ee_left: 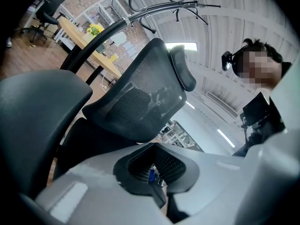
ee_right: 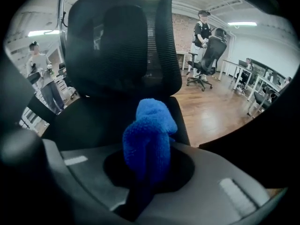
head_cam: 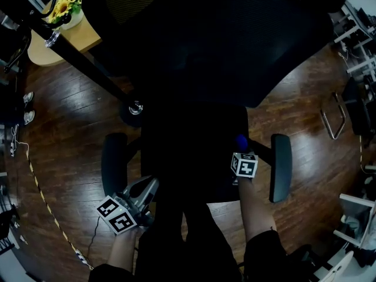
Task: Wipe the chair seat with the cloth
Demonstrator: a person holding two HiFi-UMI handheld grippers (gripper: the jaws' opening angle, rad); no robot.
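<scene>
As the right gripper (ee_right: 146,172) pinches the cloth (ee_right: 149,130) above the chair seat (head_cam: 188,151), left gripper (head_cam: 150,187) closed empty, wiping seems underway, needing flat contact.

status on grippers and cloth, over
Right gripper shut on blue cloth, over chair seat. Left gripper shut, empty, by armrest. Nothing in the way.

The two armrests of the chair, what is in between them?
The black seat, in the head view; the right gripper holds the blue cloth at its right edge.
</scene>
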